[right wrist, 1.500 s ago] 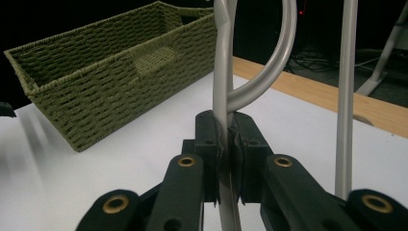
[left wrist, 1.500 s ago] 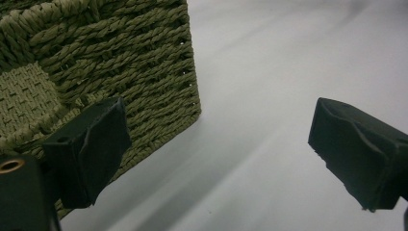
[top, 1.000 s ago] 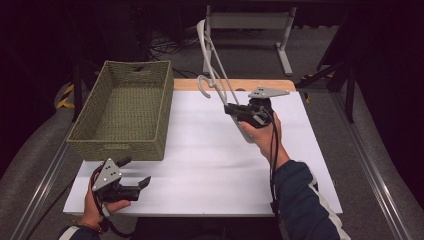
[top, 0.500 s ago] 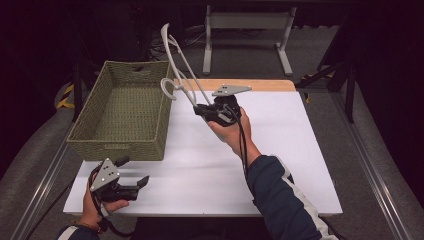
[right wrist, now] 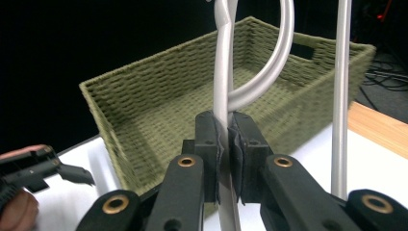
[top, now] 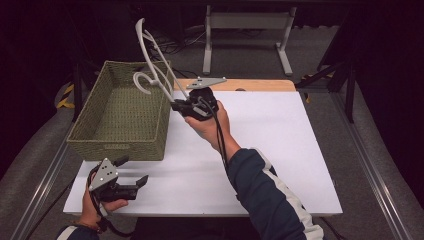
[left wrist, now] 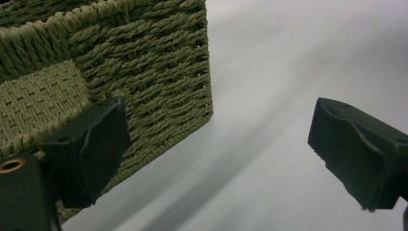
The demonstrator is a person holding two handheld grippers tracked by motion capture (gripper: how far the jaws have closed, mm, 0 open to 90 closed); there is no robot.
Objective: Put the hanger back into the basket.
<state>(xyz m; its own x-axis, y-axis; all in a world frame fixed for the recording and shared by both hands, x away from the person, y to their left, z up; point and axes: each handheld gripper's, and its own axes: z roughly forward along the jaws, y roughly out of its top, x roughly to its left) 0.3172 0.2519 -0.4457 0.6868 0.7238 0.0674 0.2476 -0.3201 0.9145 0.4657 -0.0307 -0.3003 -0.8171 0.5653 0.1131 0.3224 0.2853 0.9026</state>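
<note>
Hanger: I see a white clothes hanger (top: 152, 60) held up in the air above the right rim of the basket, its hook curling down over the basket's inside, its arms rising up and to the left.
Right gripper: my right gripper (top: 176, 105) is pressed together on the hanger; in the right gripper view (right wrist: 225, 144) the two black jaws pinch one pale bar of it, with the hook looping just above them and a second bar standing upright to the right.
Left gripper: my left gripper (top: 141, 181) sits low at the near left corner of the table, just in front of the basket, jaws spread wide with nothing between them; the left gripper view shows the gap over bare white table.
Basket: a green woven basket (top: 120, 116) stands on the left part of the table, open side up.
Table: a white top (top: 280, 150) with a wooden strip along its far edge.
</note>
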